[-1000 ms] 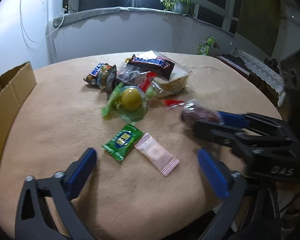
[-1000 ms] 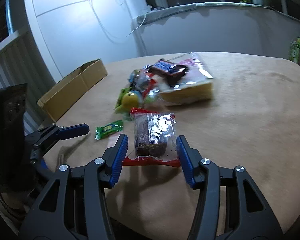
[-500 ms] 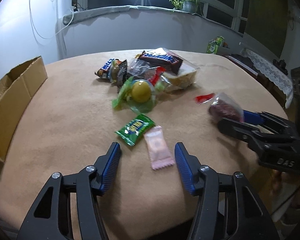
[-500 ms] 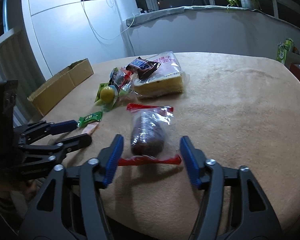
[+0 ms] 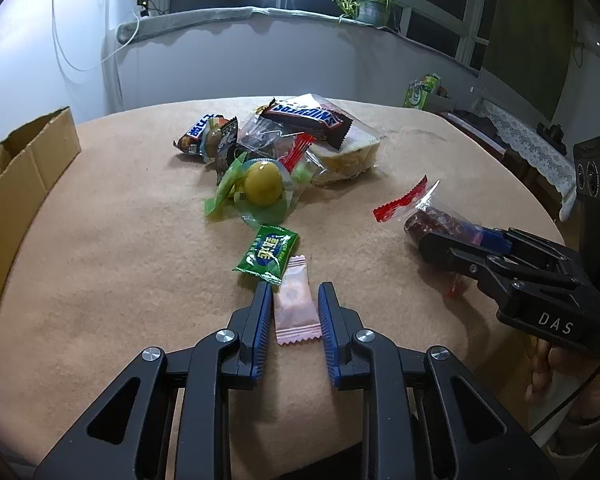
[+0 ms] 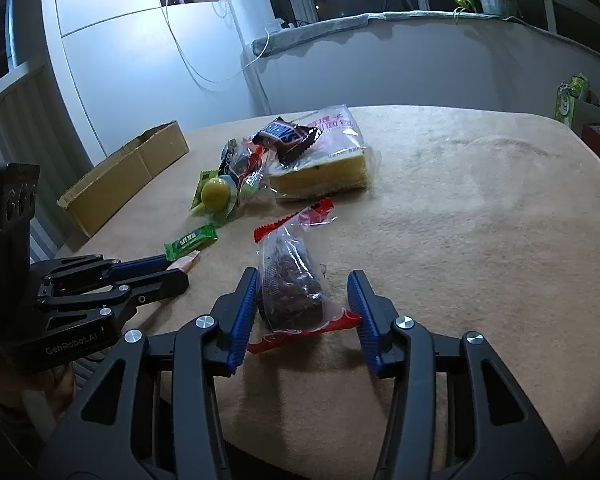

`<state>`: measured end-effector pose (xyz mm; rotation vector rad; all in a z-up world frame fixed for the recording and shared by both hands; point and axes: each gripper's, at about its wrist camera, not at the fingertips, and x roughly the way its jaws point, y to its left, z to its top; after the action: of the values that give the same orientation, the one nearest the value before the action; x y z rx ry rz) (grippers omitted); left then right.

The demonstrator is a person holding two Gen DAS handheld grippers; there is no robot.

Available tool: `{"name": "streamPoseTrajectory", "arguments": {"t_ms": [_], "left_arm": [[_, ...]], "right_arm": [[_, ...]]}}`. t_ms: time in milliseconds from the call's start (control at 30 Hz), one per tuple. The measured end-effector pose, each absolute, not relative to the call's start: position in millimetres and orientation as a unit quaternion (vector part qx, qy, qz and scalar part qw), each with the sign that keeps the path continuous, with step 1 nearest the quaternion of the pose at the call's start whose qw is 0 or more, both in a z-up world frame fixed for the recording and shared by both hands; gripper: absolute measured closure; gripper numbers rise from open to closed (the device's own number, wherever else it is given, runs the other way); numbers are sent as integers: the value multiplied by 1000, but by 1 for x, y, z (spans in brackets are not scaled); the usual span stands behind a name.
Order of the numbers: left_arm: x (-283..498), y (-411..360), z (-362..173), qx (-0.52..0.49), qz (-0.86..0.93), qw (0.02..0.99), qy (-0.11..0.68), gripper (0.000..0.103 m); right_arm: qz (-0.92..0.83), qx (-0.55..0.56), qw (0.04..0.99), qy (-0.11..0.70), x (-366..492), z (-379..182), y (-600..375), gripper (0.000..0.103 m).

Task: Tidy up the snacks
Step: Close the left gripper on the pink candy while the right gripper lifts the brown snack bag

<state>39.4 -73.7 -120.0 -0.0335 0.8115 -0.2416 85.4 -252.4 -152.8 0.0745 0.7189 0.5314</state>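
My left gripper (image 5: 294,300) is closed around a small pink sachet (image 5: 297,307) lying on the tan table; both blue pads touch its sides. A green sachet (image 5: 268,252) lies just beyond it. My right gripper (image 6: 306,296) is open and straddles a clear, red-ended pack of dark brown cake (image 6: 290,280); the left pad touches it, the right pad stands apart. That pack also shows in the left wrist view (image 5: 432,220). A pile of snacks sits further back: a Snickers bar (image 5: 306,118), a yellow-green ball candy (image 5: 264,184) and a bagged yellow cake (image 6: 320,160).
An open cardboard box (image 5: 16,184) stands at the table's left edge; it also shows in the right wrist view (image 6: 128,176). The table's round front edge is close under both grippers. A low wall and windows lie behind.
My left gripper has moved forward to the pink sachet and closed from wide open onto it. My right gripper has stayed open around the brown cake pack, which now lies tilted.
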Motion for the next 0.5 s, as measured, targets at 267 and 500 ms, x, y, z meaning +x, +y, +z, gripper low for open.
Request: {"name": "streamPoseTrajectory", "arguments": {"t_ms": [267, 500], "left_arm": [[36, -78, -118, -11, -128, 909, 396, 84], [26, -72, -106, -43, -147, 910, 384, 84]], "right_arm": [[253, 39, 903, 347, 81, -151, -255, 56], [252, 52, 906, 337, 79, -145, -259, 57]]}}
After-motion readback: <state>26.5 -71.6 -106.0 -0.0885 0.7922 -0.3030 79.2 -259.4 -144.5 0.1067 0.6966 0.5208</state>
